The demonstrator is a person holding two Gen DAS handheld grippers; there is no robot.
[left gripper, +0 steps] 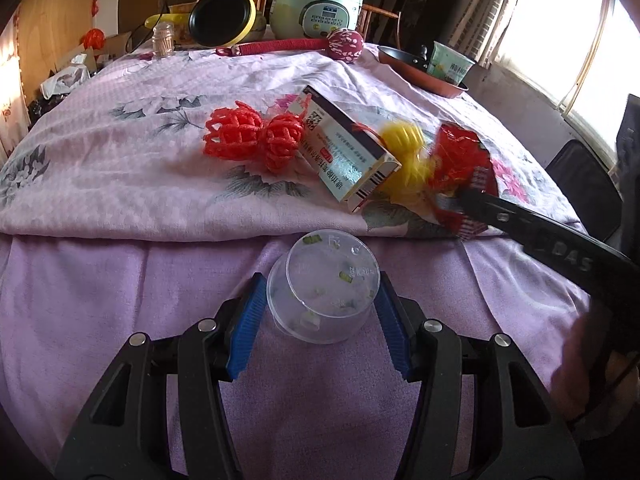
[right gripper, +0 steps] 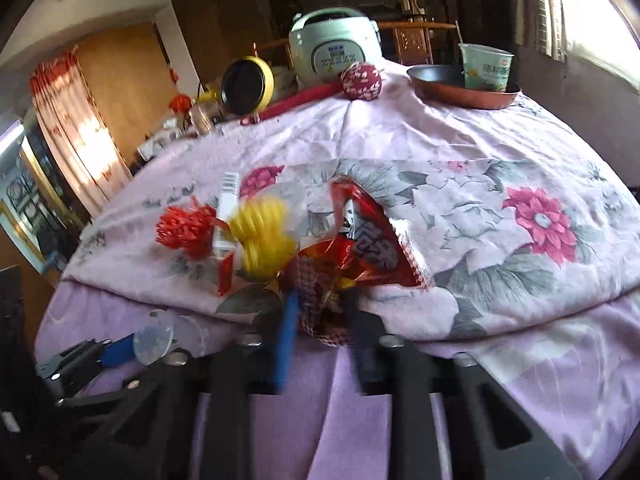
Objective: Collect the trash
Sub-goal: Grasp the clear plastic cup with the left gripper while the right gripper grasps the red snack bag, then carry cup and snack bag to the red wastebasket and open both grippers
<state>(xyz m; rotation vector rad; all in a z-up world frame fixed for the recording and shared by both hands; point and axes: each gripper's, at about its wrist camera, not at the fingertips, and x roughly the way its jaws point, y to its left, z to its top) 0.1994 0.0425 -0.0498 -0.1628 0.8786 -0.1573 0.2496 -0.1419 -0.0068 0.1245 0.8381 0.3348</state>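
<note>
My left gripper (left gripper: 320, 312) is shut on a clear plastic cup (left gripper: 324, 288) with food bits, held on its side over the purple cloth. My right gripper (right gripper: 320, 312) is shut on the edge of a red snack wrapper (right gripper: 360, 240); in the left wrist view the wrapper (left gripper: 464, 168) lies at the right with the right gripper (left gripper: 460, 200) on it. On the floral cloth lie a white medicine box (left gripper: 348, 152), two red foam nets (left gripper: 252, 136) and a yellow foam net (left gripper: 408, 160). The left gripper and the cup (right gripper: 156, 340) show at lower left in the right wrist view.
At the back of the table stand a green rice cooker (left gripper: 316, 4), a yellow-rimmed black pan (left gripper: 222, 16), a red massage hammer (left gripper: 344, 46), a toothpick jar (left gripper: 164, 40) and a copper pan (left gripper: 420, 70) holding a paper cup (left gripper: 450, 62). A window is at right.
</note>
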